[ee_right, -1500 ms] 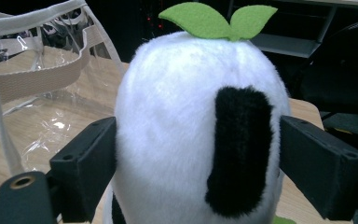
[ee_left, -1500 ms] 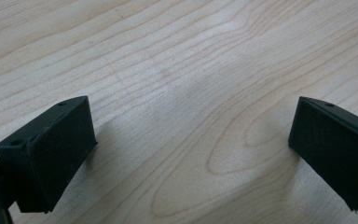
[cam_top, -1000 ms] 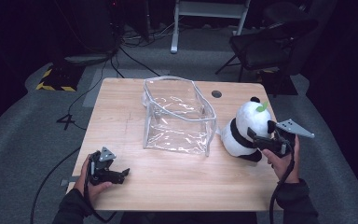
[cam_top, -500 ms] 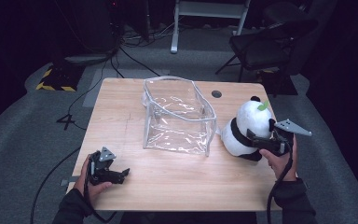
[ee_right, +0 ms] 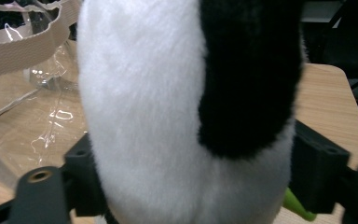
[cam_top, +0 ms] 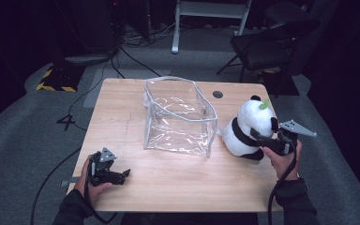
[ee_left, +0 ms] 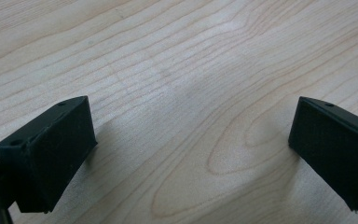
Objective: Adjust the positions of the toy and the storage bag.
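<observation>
A black-and-white plush panda (cam_top: 248, 123) with a green leaf on its head sits on the right side of the wooden table (cam_top: 117, 112). My right gripper (cam_top: 258, 138) is open, and its jaws stand on either side of the panda's body (ee_right: 168, 93), wide apart and against the fur. A clear plastic bag (cam_top: 178, 117) with a pale trim stands open-topped in the middle of the table, just left of the panda, and its trim (ee_right: 23, 60) is seen in the right gripper view. My left gripper (cam_top: 122, 175) rests open on the table near the front left, with bare wood (ee_left: 191, 140) between its jaws.
A round cable hole (cam_top: 218, 94) lies in the tabletop behind the bag. A black chair (cam_top: 272, 47) and a white frame (cam_top: 211, 18) stand on the grey floor beyond the table. Cables trail across the floor at the left.
My right gripper has moved in toward the panda, so its jaws now straddle the body. The left gripper has stayed where it was.
</observation>
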`<action>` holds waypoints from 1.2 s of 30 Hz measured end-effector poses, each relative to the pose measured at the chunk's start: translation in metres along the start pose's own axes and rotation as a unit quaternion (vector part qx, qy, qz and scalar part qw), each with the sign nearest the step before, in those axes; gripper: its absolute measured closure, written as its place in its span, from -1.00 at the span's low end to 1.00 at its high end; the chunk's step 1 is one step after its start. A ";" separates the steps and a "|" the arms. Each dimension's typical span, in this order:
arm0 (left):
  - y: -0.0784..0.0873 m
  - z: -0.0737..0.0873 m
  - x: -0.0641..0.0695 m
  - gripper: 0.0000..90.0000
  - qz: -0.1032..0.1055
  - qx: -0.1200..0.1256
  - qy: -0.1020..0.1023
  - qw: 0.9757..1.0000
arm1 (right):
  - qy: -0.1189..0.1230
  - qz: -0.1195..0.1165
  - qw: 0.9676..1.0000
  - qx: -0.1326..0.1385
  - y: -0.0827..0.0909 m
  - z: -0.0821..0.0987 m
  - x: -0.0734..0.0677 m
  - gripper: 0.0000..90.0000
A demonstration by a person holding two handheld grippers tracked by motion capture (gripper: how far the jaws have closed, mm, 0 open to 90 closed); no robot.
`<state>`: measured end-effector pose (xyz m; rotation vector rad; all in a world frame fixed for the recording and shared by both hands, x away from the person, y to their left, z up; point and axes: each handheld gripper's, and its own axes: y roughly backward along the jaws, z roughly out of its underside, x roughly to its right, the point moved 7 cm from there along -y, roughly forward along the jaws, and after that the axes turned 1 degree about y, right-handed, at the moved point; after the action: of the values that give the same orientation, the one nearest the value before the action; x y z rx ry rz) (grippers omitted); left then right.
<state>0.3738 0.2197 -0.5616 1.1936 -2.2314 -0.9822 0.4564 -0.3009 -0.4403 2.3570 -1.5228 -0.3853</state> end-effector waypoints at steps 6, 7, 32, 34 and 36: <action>0.000 0.000 0.000 -0.99 -0.001 0.000 0.000 1.000 | 0.006 -0.009 1.000 0.007 0.005 0.002 0.002 -0.29; 0.000 0.000 0.000 -0.99 0.000 0.000 0.000 1.000 | 0.008 -0.012 1.000 0.010 0.007 0.003 0.002 -0.23; 0.000 0.000 0.000 -0.99 0.000 0.000 0.000 1.000 | 0.036 -0.016 0.998 0.051 0.032 -0.008 -0.003 -0.05; 0.000 0.000 0.000 -0.99 0.000 0.000 0.000 1.000 | 0.040 -0.014 0.998 0.055 0.033 -0.012 -0.006 -0.05; 0.000 0.000 0.000 -0.99 0.000 0.000 0.000 1.000 | 0.045 -0.013 0.997 0.057 0.034 -0.014 -0.007 -0.05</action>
<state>0.3738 0.2197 -0.5616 1.1936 -2.2314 -0.9820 0.4308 -0.3064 -0.4139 2.4472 -1.5104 -0.2016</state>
